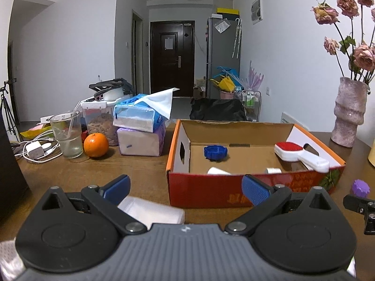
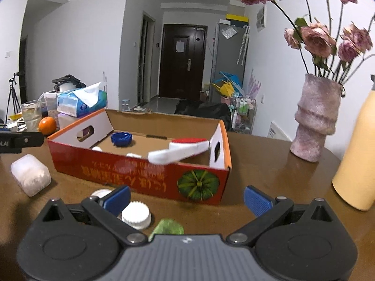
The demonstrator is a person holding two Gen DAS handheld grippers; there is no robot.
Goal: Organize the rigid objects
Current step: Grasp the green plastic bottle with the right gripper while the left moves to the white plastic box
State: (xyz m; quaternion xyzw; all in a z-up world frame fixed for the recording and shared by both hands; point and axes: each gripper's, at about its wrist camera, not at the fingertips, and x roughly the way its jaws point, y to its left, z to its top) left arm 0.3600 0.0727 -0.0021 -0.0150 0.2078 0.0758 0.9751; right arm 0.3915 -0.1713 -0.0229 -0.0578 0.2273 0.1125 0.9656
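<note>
**Next pick: clearing the loose pieces into the box**

Both grippers spread wide and empty: left gripper (image 1: pixel 186 188) above the translucent white container (image 1: pixel 152 210), right gripper (image 2: pixel 186 199) low over the table (image 2: pixel 269 164), close to the white ribbed cap (image 2: pixel 136 215) and the green piece (image 2: pixel 166 227).

Already inside the cardboard box (image 2: pixel 140 171): blue cap (image 2: pixel 121 138), red-and-white brush (image 2: pixel 180 151) leaning on the front wall, and two small white pieces. Still outside: container, white cap, green piece, a second white cap half hidden behind the right gripper's left finger, purple cap (image 1: pixel 360 187).

Probably best taken one at a time:
- Centre over the white cap, jaws straddling the ribbed rim, then close squarely.
- Lift clear of the front wall before crossing; lower into bare floor, away from the brush handle.
- For the container, grip across the narrow sides; smooth plastic likely to slip.
</note>
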